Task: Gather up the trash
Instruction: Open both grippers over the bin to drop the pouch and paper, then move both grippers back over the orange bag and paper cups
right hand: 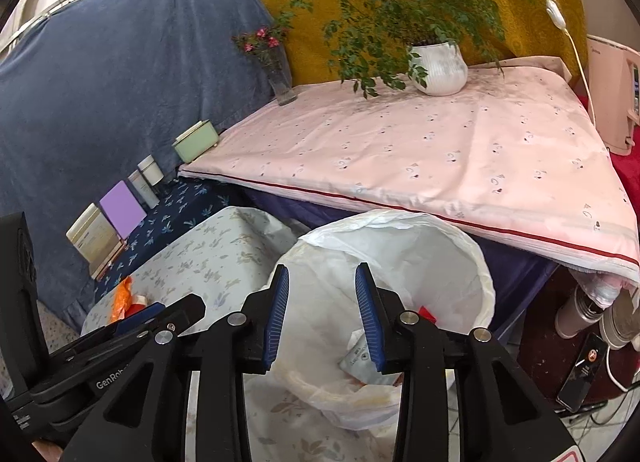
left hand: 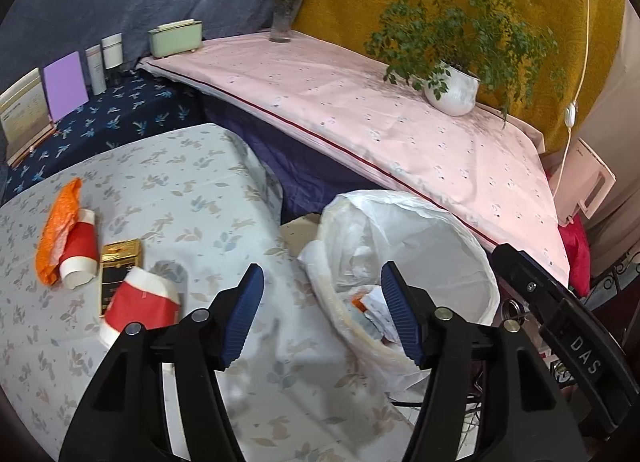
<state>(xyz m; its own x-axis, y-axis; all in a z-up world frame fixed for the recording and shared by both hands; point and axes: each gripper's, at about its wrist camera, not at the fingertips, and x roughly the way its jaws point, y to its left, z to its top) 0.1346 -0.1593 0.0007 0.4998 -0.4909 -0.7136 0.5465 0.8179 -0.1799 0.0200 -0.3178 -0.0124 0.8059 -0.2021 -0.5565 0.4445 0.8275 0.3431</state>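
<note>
Grippers first: our left gripper (left hand: pixel 322 316) hangs spread and empty over the table edge beside the lined trash bin (left hand: pixel 472 246), and our right gripper (right hand: pixel 322 316) hangs spread and empty above the bin's mouth. On the leaf-print tablecloth (left hand: pixel 208 198) we see two red-and-white paper cups (left hand: pixel 80 250) (left hand: pixel 140 306), an orange wrapper (left hand: pixel 56 230) and a gold box (left hand: pixel 120 262); crumpled scraps (right hand: pixel 360 358) lie inside the bin.

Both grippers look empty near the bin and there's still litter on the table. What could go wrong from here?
1. The near red paper cup lies on its side, resting on the gold box; grabbing one may drag the other.
2. The bin liner is loose and crumpled at the rim, so the open right gripper above it could snag it.
3. The open left gripper and the right one are close together and may collide.
</note>
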